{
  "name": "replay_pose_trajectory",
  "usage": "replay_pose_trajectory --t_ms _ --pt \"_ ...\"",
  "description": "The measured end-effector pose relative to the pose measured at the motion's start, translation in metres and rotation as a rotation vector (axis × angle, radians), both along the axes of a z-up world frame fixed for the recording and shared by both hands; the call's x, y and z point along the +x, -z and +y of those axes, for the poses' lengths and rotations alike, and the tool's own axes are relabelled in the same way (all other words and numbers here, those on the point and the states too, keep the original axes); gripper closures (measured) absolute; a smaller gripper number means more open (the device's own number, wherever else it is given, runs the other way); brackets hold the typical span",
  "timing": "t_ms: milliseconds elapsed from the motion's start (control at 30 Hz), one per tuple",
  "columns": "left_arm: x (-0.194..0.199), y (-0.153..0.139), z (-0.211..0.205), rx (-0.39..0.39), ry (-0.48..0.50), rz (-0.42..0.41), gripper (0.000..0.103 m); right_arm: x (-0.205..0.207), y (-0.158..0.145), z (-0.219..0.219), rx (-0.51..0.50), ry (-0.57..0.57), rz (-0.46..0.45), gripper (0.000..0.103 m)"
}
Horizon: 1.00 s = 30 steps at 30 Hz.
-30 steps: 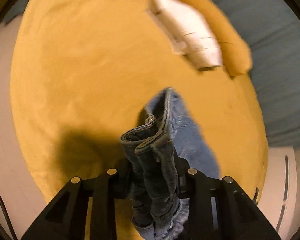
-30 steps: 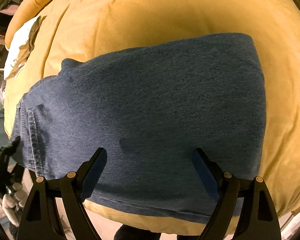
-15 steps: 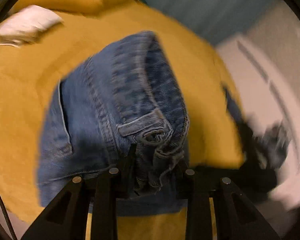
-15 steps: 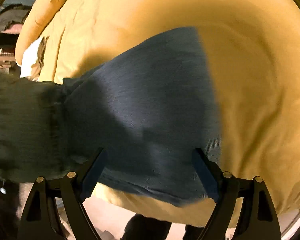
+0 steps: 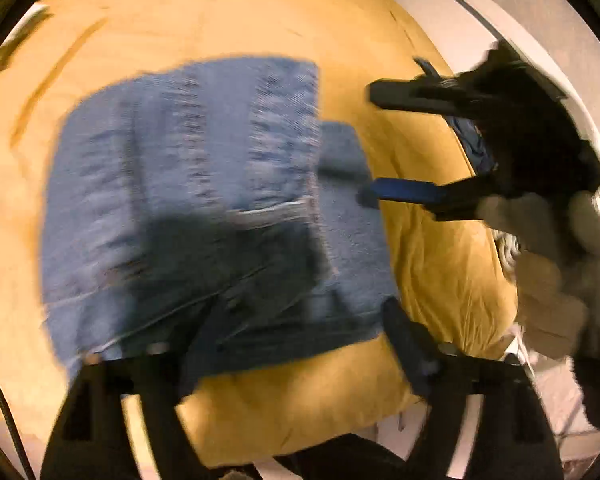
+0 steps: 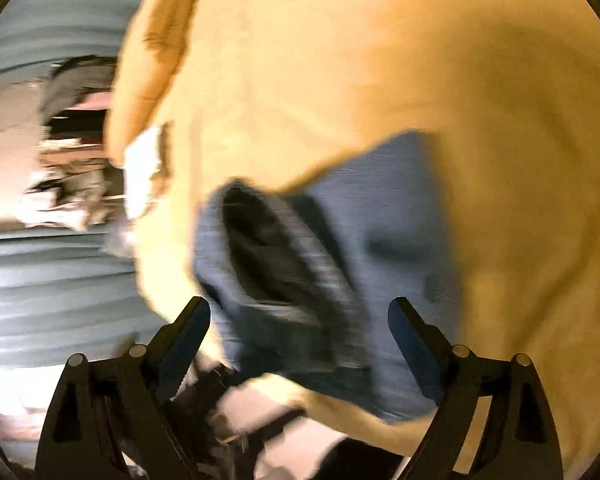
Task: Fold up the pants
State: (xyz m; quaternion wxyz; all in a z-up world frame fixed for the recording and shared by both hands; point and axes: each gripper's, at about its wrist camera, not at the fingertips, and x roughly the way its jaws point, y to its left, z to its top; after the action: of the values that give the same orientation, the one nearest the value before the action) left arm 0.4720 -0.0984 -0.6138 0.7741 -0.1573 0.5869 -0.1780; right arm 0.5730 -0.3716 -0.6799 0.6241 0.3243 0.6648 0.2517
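Blue denim, folded into a thick rectangle, lies on a mustard-yellow bed cover [image 5: 228, 12]: these are the jeans [image 5: 188, 200], resting near the near edge of the bed and closer to its right corner as the left wrist view shows it. Their stitched seams and a pale pocket edge face up, though motion blur smears the detail.

The left gripper [image 5: 300, 344] hangs above the near edge of the jeans. Its jaws have just been opening and now stand wide, with the denim under them but no pad pressing on it, so it holds nothing.

The right gripper [image 5: 374, 144] enters the left wrist view from the right, held by a hand in a pale fleecy sleeve [image 5: 556, 280]. Its two fingers are spread wide, just beside the right edge of the jeans, and nothing is gripped between them. Its own camera shows the same: the right gripper's fingers frame the folded bundle from above without touching it, and a dark opening in the denim faces the lens.

A white folded cloth [image 6: 144, 172] lies far along the bed's left edge.
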Motion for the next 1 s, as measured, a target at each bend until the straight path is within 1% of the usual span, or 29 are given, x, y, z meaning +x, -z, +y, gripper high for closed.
replay_pose_trajectory --t_ms 33,100,133,167,200,233,267,333,367,400,433,467,500,533,567,600,633,667,733,800,833,867,933,1000 --pt "-0.006 -0.006 0.011 0.026 -0.035 -0.02 0.009 0.003 0.002 0.01 -0.02 -0.03 -0.017 0.008" --pt "-0.015 -0.01 0.037 0.107 -0.116 -0.047 0.007 0.007 0.011 0.032 -0.07 -0.116 -0.066 0.008" --pt "-0.023 -0.007 0.049 0.149 -0.154 -0.041 0.007 0.009 0.016 0.041 -0.088 -0.146 -0.074 0.008" --pt "-0.02 -0.002 0.06 0.178 -0.184 -0.017 0.007 0.01 0.025 0.051 -0.107 -0.184 -0.079 0.008" --pt "-0.018 0.005 0.078 0.198 -0.228 0.022 0.007 0.013 0.034 0.061 -0.156 -0.226 -0.087 0.008" --pt "-0.019 0.007 0.087 0.205 -0.257 0.038 0.007 0.015 0.041 0.066 -0.179 -0.249 -0.089 0.008" --pt "-0.018 0.01 0.108 0.217 -0.321 0.055 0.007 0.018 0.048 0.07 -0.176 -0.264 -0.089 0.007" --pt "-0.018 0.009 0.134 0.227 -0.405 0.057 0.007 0.019 0.049 0.076 -0.155 -0.264 -0.095 0.007" --pt "-0.019 0.007 0.141 0.233 -0.432 0.053 0.007 0.019 0.047 0.079 -0.137 -0.248 -0.1 0.01" --pt "-0.017 0.004 0.15 0.242 -0.458 0.048 0.007 0.02 0.042 0.079 -0.124 -0.225 -0.114 0.033" --pt "-0.014 -0.003 0.16 0.247 -0.491 0.037 0.007 0.017 0.034 0.078 -0.154 -0.209 -0.127 0.055" --pt "-0.013 -0.009 0.166 0.245 -0.512 0.028 0.007 0.012 0.028 0.077 -0.17 -0.201 -0.131 0.074" --pt "-0.012 -0.013 0.173 0.238 -0.529 0.02 0.007 0.008 0.019 0.071 -0.164 -0.176 -0.128 0.08" --pt "-0.008 -0.017 0.175 0.223 -0.542 0.012 0.007 0.003 0.008 0.06 -0.142 -0.136 -0.119 0.082" --pt "-0.002 -0.023 0.176 0.201 -0.555 0.004 0.007 0.0 -0.004 0.053 -0.142 -0.106 -0.114 0.083" --pt "0.001 -0.026 0.169 0.188 -0.559 -0.001 0.007 -0.004 -0.013 0.043 -0.15 -0.08 -0.114 0.084" --pt "0.01 -0.031 0.167 0.16 -0.555 -0.009 0.007 -0.011 -0.022 0.024 -0.168 -0.045 -0.115 0.084" --pt "0.018 -0.031 0.165 0.145 -0.546 -0.009 0.007 -0.016 -0.025 0.013 -0.179 -0.023 -0.108 0.084" --pt "0.04 -0.03 0.155 0.104 -0.515 0.002 0.007 -0.027 -0.023 -0.023 -0.21 0.047 -0.068 0.084" --pt "0.065 -0.02 0.136 0.057 -0.481 0.023 0.007 -0.037 -0.01 -0.062 -0.273 0.102 -0.018 0.084" --pt "0.071 -0.017 0.127 0.036 -0.466 0.034 0.007 -0.042 -0.004 -0.079 -0.288 0.134 0.007 0.084" --pt "0.087 -0.011 0.114 -0.004 -0.435 0.062 0.007 -0.044 0.004 -0.095 -0.299 0.171 0.034 0.084" --pt "0.105 -0.006 0.096 -0.047 -0.396 0.09 0.007 -0.046 0.017 -0.121 -0.339 0.226 0.055 0.084" --pt "0.123 0.003 0.075 -0.099 -0.351 0.132 0.007 -0.043 0.026 -0.136 -0.349 0.263 0.062 0.084"
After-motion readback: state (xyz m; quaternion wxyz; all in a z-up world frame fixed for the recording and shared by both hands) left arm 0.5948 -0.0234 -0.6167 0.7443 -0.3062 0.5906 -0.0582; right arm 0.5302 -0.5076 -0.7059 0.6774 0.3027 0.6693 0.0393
